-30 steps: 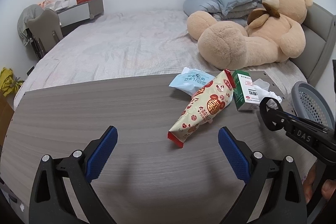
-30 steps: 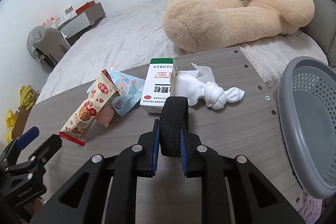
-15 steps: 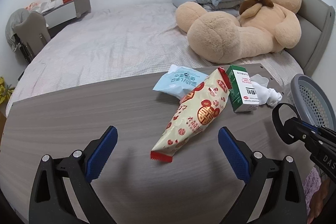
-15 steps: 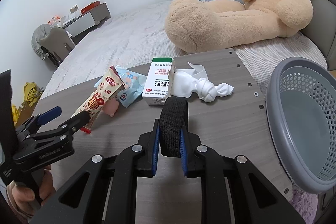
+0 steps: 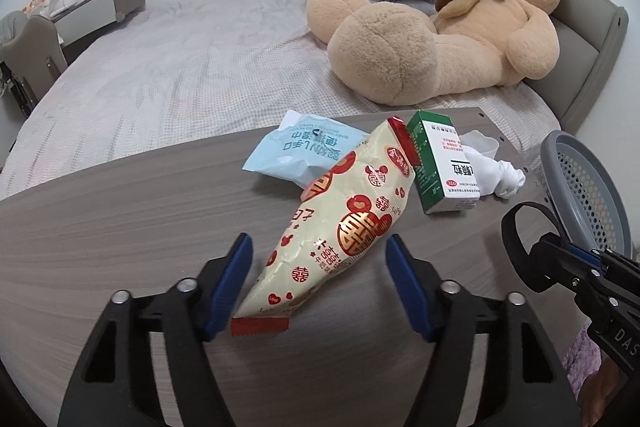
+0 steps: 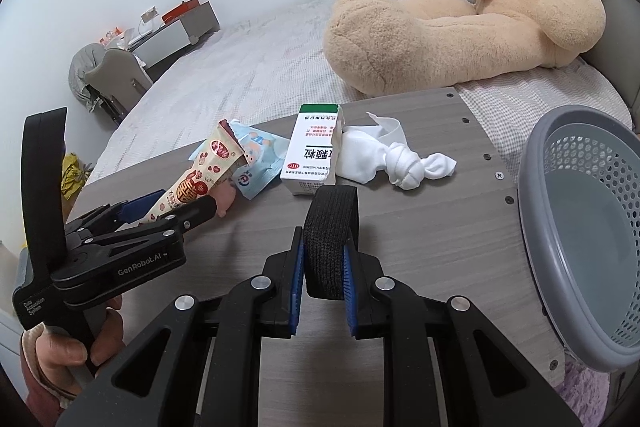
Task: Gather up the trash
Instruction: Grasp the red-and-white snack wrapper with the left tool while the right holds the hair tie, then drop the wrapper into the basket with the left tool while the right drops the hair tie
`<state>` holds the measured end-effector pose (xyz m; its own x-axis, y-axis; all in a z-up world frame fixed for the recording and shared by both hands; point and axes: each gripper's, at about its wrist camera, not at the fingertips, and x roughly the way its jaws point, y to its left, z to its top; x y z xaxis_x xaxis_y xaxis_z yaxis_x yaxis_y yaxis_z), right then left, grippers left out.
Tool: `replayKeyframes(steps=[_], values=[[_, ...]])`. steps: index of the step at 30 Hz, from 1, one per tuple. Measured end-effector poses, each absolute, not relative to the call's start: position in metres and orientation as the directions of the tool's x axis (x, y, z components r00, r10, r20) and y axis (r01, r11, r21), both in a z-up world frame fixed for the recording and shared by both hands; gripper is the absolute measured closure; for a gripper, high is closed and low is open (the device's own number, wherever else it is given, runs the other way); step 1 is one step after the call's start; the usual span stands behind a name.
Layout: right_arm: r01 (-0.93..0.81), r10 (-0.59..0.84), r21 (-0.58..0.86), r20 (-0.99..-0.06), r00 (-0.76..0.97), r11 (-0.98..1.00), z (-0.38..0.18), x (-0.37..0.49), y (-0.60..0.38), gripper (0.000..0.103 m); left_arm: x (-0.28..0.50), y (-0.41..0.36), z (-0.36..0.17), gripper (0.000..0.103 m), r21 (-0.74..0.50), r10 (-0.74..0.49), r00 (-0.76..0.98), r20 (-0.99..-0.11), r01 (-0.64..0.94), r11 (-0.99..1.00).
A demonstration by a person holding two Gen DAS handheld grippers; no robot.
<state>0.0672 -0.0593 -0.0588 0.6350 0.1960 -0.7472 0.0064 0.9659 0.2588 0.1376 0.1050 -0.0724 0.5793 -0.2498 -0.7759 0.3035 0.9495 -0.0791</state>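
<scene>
A long cream snack bag point(image 5: 344, 227) with red prints lies slantwise on the grey wooden table point(image 5: 100, 227). My left gripper point(image 5: 318, 259) straddles the bag's lower half. Its jaws are closing, and small gaps still show between the blue pads point(image 5: 234, 279) and the bag. In the right wrist view the same left gripper point(image 6: 168, 207) reaches over the bag point(image 6: 192, 183). My right gripper point(image 6: 324, 267) is shut on a black fabric band point(image 6: 330, 227) and hangs above the table, left of a grey perforated basket point(image 6: 540, 155).
A green-and-white carton point(image 5: 444, 167), a light blue wipes pack point(image 5: 296, 151) and a knotted white cloth point(image 5: 500, 175) lie behind the bag. A small pink thing point(image 6: 224, 203) shows under it. Beyond the table is a bed with a big teddy bear point(image 5: 440, 39).
My left gripper moved forward and down over the snack bag, and its jaws narrowed from wide open to close around it. The right gripper stayed put with the band.
</scene>
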Motion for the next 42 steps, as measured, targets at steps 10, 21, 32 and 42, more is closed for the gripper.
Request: replayKeyframes(steps=[10,21,32,42], values=[[-0.001,0.203,0.264,-0.740,0.641,0.965,-0.056,0.067,-0.060,0.086,0.129,0.111,-0.063,0.073,-0.116,-0.277,0.577,-0.769,0.301,0.947],[-0.006,0.197,0.260,-0.717,0.669,0.966,-0.045,0.052,-0.073,0.086,0.098,0.099,-0.038,0.073,-0.085,-0.259,0.632,-0.731,0.292,0.953],[0.062,0.122,0.228,-0.709,0.695,0.972,-0.031,0.022,-0.140,0.086,0.075,0.017,-0.022,0.073,-0.103,-0.327,0.620,-0.713,0.368,0.924],[0.182,0.045,0.231,-0.725,0.687,0.956,-0.029,-0.006,-0.240,0.086,0.068,-0.080,-0.020,0.073,-0.121,-0.395,0.561,-0.728,0.462,0.879]])
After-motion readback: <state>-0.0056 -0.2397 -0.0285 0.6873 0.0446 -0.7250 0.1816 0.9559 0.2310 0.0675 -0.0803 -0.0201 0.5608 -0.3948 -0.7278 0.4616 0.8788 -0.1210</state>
